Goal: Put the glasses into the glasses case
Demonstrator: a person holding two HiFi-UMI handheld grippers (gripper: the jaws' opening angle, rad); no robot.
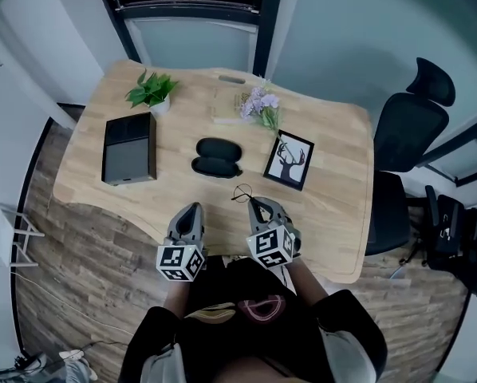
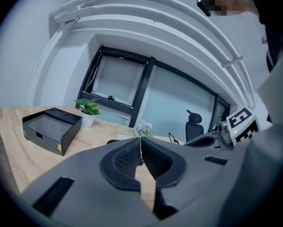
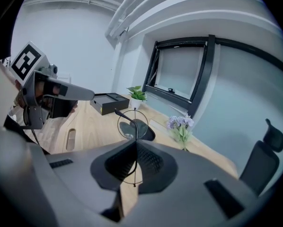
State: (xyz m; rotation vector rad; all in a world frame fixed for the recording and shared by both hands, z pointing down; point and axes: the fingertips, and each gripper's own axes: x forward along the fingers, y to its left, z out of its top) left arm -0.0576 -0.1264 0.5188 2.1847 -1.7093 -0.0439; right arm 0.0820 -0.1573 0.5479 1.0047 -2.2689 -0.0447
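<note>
The black glasses case point(image 1: 217, 158) lies open on the wooden table point(image 1: 334, 174), its two halves side by side near the middle. Thin wire-rimmed glasses point(image 1: 242, 192) hang from my right gripper point(image 1: 254, 203), which is shut on their frame near the table's front edge. In the right gripper view one round lens point(image 3: 133, 123) stands up above the closed jaws, with the case point(image 3: 145, 129) beyond it. My left gripper point(image 1: 192, 207) hovers just left of the right one. Its jaws point(image 2: 141, 145) are shut with nothing between them.
A black box point(image 1: 129, 148) sits at the table's left, a small potted plant point(image 1: 151, 92) behind it. Purple flowers point(image 1: 260, 106) and a framed deer picture point(image 1: 289, 160) stand right of the case. A black office chair point(image 1: 406, 134) stands past the table's right end.
</note>
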